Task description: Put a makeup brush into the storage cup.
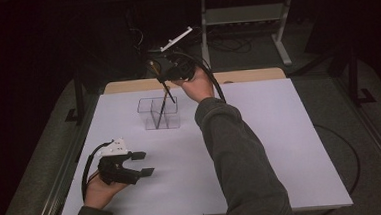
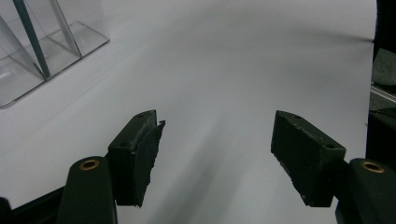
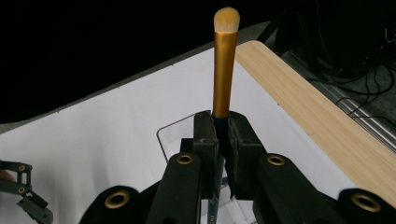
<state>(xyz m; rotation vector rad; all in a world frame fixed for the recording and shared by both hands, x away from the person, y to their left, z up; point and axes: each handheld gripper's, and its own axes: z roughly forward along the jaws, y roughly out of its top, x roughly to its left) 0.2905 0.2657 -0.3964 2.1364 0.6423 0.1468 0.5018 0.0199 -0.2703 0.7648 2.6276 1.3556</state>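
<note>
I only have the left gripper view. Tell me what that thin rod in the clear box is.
Observer: A makeup brush, gold ferrule, bristles up, per the right gripper view.
Operator: Report who holds it.
Observer: The right gripper is shut on its dark handle below the ferrule.
Operator: Say where the box sits.
Observer: In the high view, the clear box stands on the white table toward the far edge, with the handle's lower end inside it. Your left gripper is open, nearer the person.

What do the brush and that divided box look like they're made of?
Brush: gold ferrule with a metallic sheen, likely metal; pale soft bristle tip, fibre unclear. Divided box: see-through with glossy walls, probably clear acrylic or similar plastic.
</note>
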